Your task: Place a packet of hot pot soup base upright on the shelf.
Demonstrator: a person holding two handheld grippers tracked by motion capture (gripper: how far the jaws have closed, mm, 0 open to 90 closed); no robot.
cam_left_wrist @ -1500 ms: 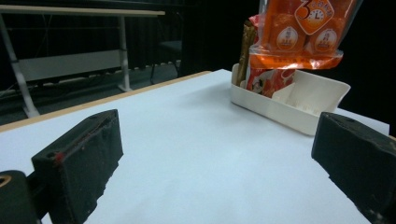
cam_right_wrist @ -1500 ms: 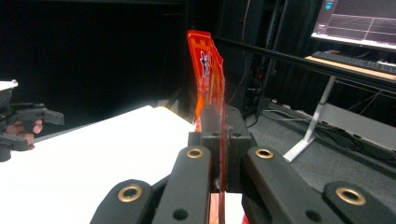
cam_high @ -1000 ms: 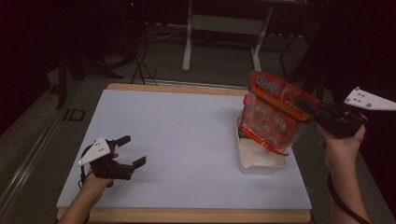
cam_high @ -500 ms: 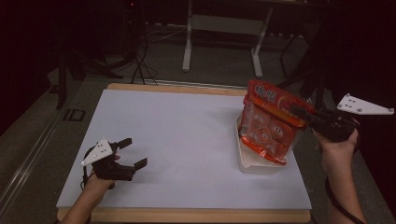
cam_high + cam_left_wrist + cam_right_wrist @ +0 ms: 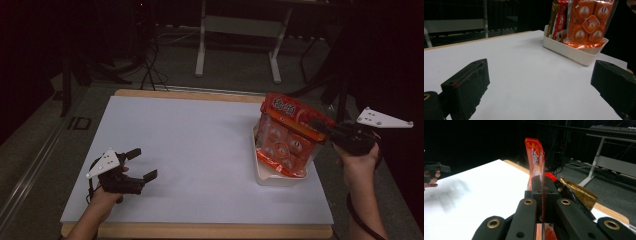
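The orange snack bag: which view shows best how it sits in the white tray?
The left gripper view: the orange snack bag stands upright in the white tray beside other packets. The high view shows it from above, top edge gripped; the right gripper view shows its pinched edge.

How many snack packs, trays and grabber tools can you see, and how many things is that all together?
Orange snack bag, pinched by the right gripper: 1
Red snack packet standing in the tray: 1
Gold packet standing in the tray: 1
White tray: 1
Grippers, counting the open left gripper: 2
Total: 6
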